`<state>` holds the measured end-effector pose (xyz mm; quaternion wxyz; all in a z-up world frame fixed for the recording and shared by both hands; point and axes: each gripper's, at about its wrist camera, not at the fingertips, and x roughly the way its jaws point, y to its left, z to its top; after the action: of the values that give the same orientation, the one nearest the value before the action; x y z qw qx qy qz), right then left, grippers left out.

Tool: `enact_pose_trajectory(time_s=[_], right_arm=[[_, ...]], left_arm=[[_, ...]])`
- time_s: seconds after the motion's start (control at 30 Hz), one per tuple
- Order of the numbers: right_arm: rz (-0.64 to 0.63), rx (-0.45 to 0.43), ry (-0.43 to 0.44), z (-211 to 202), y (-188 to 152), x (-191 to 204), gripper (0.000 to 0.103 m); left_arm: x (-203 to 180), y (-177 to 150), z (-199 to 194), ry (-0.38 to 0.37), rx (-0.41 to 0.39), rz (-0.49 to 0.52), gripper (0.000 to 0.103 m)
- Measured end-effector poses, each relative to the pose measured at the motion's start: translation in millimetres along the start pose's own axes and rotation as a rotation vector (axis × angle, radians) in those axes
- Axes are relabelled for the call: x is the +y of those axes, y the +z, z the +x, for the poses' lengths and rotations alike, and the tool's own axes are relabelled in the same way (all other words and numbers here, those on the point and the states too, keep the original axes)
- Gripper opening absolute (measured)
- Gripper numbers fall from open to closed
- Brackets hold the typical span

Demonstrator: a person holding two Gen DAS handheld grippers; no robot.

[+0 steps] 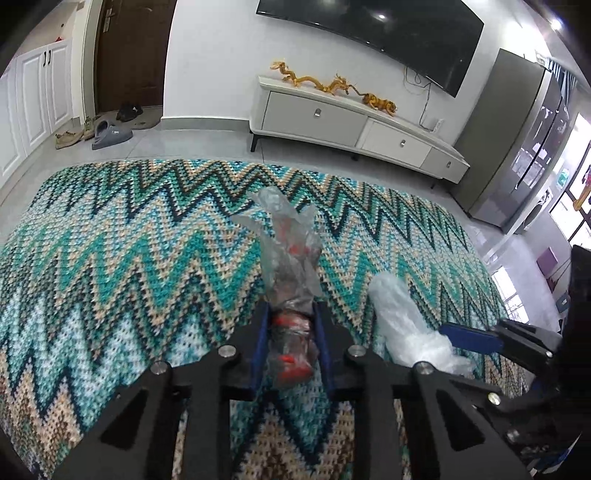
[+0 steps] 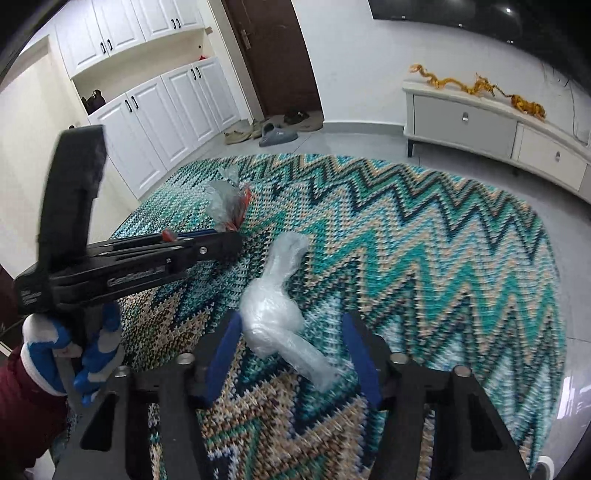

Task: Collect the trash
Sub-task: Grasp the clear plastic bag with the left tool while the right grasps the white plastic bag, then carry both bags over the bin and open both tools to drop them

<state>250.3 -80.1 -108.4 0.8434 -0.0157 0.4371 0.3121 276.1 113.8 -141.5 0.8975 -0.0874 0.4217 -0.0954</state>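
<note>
My left gripper is shut on a crumpled clear wrapper with red print, which sticks forward out of the jaws above the zigzag cloth. In the right wrist view the same gripper shows from the side with that wrapper in its tip. A white crumpled plastic bag lies on the cloth. My right gripper is open, with its blue fingers on either side of the bag's near end. The bag and the right gripper's blue finger also show in the left wrist view.
A white TV cabinet with golden dragon figures stands against the far wall under a TV. Shoes and slippers lie by a dark door. White cupboards are at the left, a grey fridge at the right.
</note>
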Motion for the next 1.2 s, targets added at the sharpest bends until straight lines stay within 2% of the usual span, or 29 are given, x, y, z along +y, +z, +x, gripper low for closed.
enact_pose_trajectory(time_s=[0.1,0.17,0.27,0.43,0.67,0.93,1.2], right_arm=[[-0.01,0.016,0.005,3.2,-2.3,3.5,0.046],[-0.013,0.024,0.003,3.0,-5.9,6.6,0.037],[-0.014,0.026,0.002,-3.0,-13.4,12.1,0.03],[-0.02,-0.002,0.0,-31.8,-30.6,27.3,0.03],[-0.031,-0.072,-0.012,-95.2,-50.3,45.7,0.029],[-0.055,-0.177,-0.074,-174.5,-77.2,66.2,0.03],[-0.045,-0.261,-0.124,-234.6,-102.0,66.2,0.03]], left_arm=[[-1.2,-7.3,-13.1,0.014,-0.008,0.004,0.022],[-2.6,-13.9,-24.8,0.022,-0.017,0.003,0.022],[-6.0,-23.7,-44.2,0.036,-0.031,0.005,0.022],[-14.2,-39.3,-80.3,0.051,-0.06,0.008,0.022],[-37.3,-56.8,-134.9,0.069,-0.126,0.043,0.022],[-61.2,-77.5,-194.6,0.084,-0.197,0.066,0.022],[-86.5,-100.3,-240.7,0.128,-0.257,0.095,0.022]])
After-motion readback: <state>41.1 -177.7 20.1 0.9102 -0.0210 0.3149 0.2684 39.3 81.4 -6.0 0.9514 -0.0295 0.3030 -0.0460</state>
